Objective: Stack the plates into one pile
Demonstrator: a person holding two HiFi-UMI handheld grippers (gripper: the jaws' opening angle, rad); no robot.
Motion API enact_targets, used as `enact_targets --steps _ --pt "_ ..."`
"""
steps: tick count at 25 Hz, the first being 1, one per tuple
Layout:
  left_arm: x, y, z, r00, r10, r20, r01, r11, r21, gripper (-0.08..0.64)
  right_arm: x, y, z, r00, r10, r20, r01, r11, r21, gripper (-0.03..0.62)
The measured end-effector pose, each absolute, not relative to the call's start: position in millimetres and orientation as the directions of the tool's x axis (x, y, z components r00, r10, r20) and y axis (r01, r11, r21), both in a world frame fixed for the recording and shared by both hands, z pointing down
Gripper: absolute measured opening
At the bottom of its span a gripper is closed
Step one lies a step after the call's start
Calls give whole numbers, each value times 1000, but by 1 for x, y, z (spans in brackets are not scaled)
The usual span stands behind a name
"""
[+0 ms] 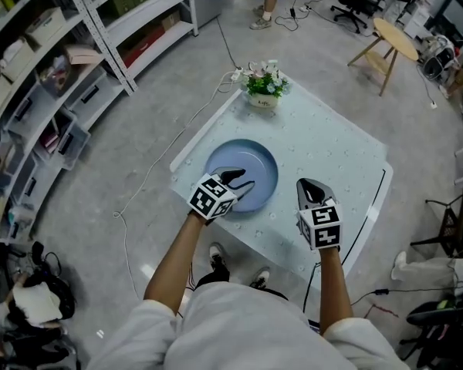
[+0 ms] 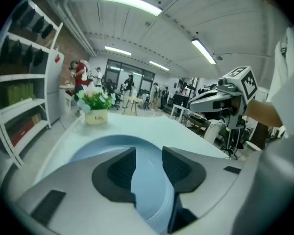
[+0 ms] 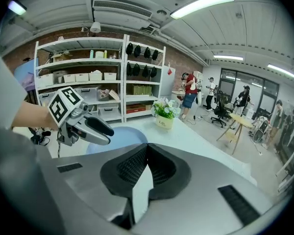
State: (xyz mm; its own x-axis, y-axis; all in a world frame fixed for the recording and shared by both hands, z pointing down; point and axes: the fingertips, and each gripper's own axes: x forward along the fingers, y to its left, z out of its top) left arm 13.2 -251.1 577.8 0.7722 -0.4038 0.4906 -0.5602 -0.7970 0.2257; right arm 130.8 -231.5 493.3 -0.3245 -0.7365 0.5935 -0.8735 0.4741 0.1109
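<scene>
Looking in the head view, you are holding the left gripper (image 1: 243, 180) over the near rim of the blue plate (image 1: 251, 156) on the desk (image 1: 332, 137); the right gripper (image 1: 312, 188) is hovering beside it. Left gripper view: the fingers are standing apart, the rim between them unpressed. Right gripper view: the fingers are sitting closed, empty. Probably you are releasing; next, lifting clear without dragging the rim.

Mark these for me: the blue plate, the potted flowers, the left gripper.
Round pale-blue plate (image 1: 256, 159), head view, on the bare inner well.
Small white pot of flowers (image 1: 263, 100), head view, on the pot's front wall.
Left gripper (image 1: 248, 178), head view, midway between its open fingertips, over the plate.
</scene>
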Motion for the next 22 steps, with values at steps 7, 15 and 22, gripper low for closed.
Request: enact_targets --steps 7,15,22 --pt "-39 -263 476 629 -698 342 -741 -671 -5 31 106 -247 430 -412 -780 471 -798 558 228 14" --pt "-71 -224 352 514 -847 138 -818 -532 -220 20 84 -227 355 -497 -798 341 -715 599 361 14" --pt "-81 -182 288 476 -877 62 -832 -472 -292 20 71 -202 293 -575 -788 222 -702 614 362 14"
